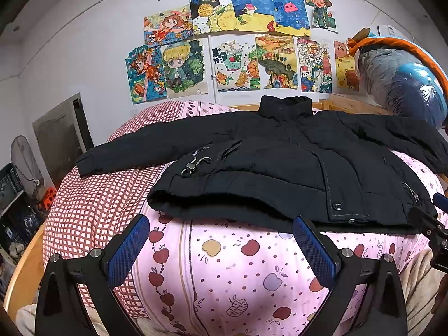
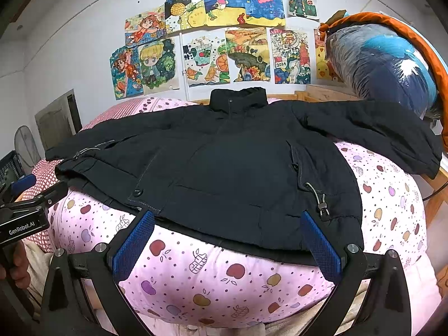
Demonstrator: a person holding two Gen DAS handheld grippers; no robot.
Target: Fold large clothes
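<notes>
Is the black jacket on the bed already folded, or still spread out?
Spread out. The black jacket lies flat, front up, on the pink quilt, both sleeves stretched sideways, collar toward the wall.

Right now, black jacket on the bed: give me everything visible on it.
The black jacket is padded, matte fabric, lying front-up and spread flat on the pink apple-print quilt. Collar points at the wall; both sleeves are stretched out sideways. A placket with dark snap buttons runs down the front, and drawcords with metal toggles hang near the hem on each side. White lettering shows by one pocket. It is unfolded; both open grippers sit just short of the hem, not touching.
</notes>
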